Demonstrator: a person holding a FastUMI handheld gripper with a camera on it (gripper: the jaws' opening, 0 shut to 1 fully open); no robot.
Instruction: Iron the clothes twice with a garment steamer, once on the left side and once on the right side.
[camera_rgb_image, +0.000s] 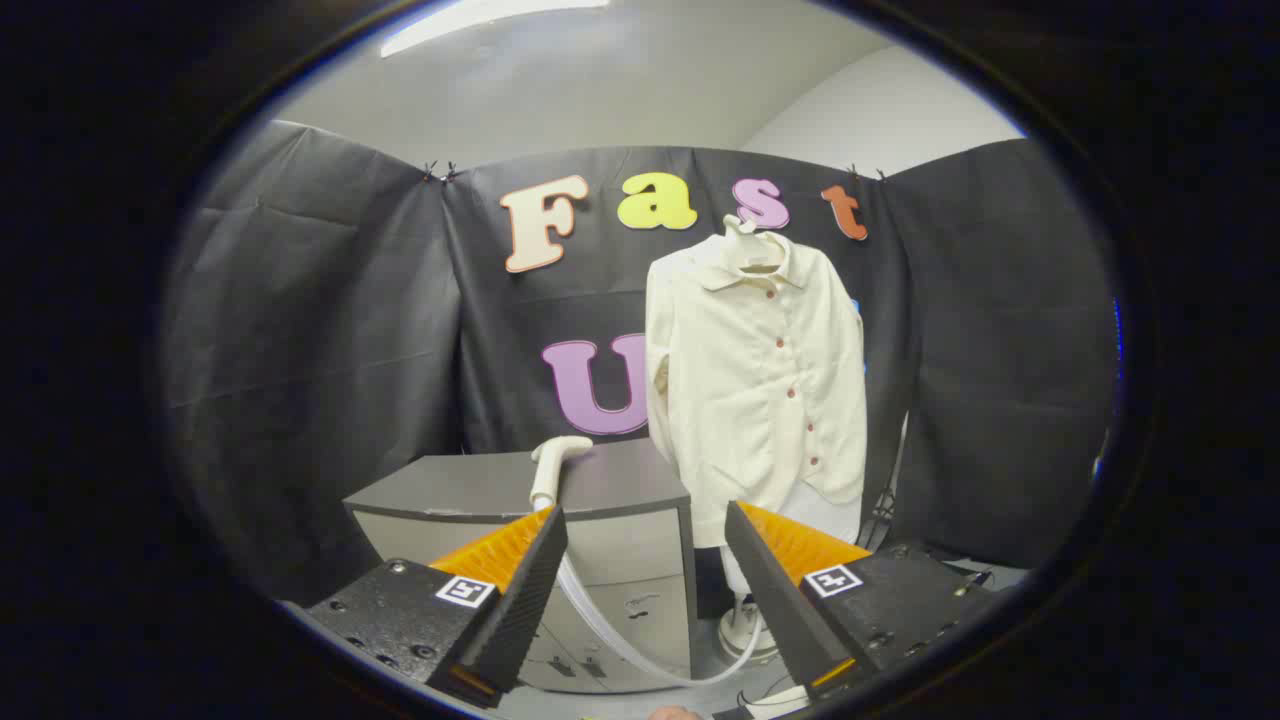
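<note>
The tool (645, 590) is released, its two fingers spread wide and holding nothing, aimed toward the grey cabinet ahead. Just beyond the left finger stands the garment steamer's head (553, 465), a pale wand propped upright at the front of the cabinet (600, 485) top, nozzle bent over toward the right. It seems parked there so the handle can be reached from the front, and the wide gap between the fingers suits closing around that handle next.

From the wand a clear hose (640, 650) sweeps down between the fingers and curves to the right, toward a white base unit (745, 630) on the floor beside the cabinet; the slack loop should let the head travel up to the garment.

The shirt (760, 385), cream with a row of small dark buttons, hangs on a white hanger (745, 240) against the booth's black cloth wall (320, 330), just right of and behind the cabinet, front facing the tool. Hanging freely lets both halves of the front be swept from top to bottom.

By my reading neither the left nor the right pass has begun, since the steamer is not yet gripped.
</note>
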